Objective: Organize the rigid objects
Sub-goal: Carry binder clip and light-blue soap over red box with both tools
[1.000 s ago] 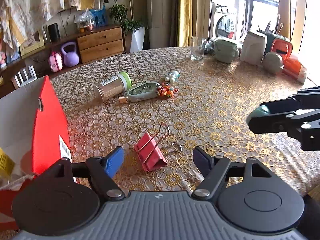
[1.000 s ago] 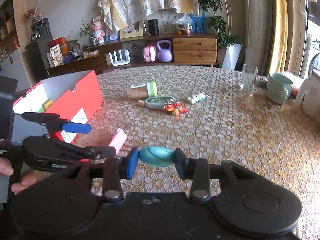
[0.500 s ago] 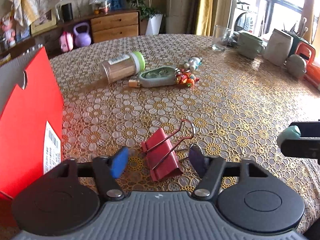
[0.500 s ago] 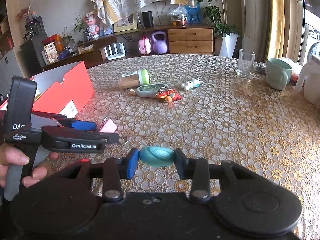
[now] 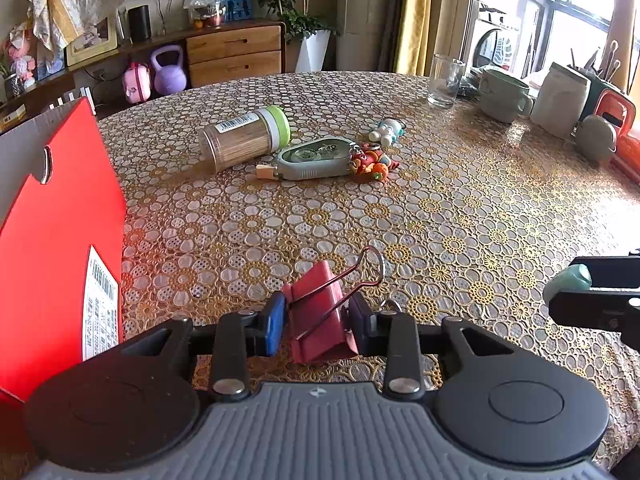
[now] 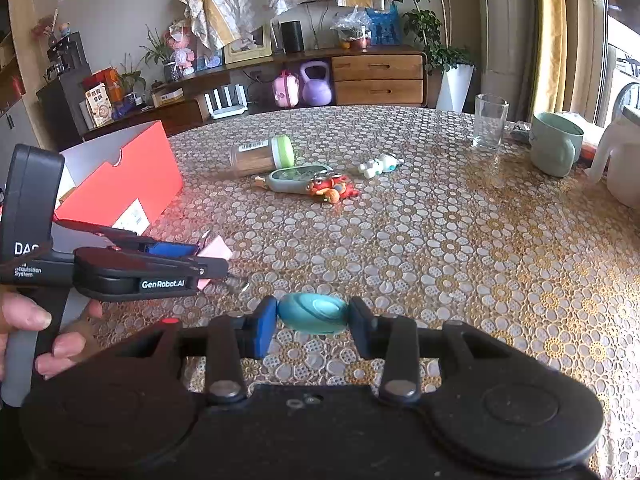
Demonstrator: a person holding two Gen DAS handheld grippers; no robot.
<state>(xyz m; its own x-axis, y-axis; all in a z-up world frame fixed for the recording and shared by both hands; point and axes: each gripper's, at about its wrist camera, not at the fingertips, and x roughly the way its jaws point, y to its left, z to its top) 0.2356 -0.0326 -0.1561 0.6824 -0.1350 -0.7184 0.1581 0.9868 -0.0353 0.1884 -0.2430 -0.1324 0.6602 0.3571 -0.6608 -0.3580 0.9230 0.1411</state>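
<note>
left gripper (image 5: 316,326): jaws now closed onto red binder clip (image 5: 318,312), open before | right gripper (image 6: 312,316): still clenching teal oval object (image 6: 313,313)

Red binder clip (image 5: 318,312) pinched btwn left tongs (image 5: 318,326), wire handles pointing fwd-right, tilted. Teal oval thing (image 6: 313,313) squeezed in right tongs (image 6: 313,330). Mid-worktop: toothpick jar (image 5: 244,138) w/ green lid on its side, correction tape (image 5: 310,159) flat beside it, orange keychain (image 5: 372,161) touching it, white figurine (image 5: 386,130) nearby. Red box (image 5: 60,240) open at left.
</note>
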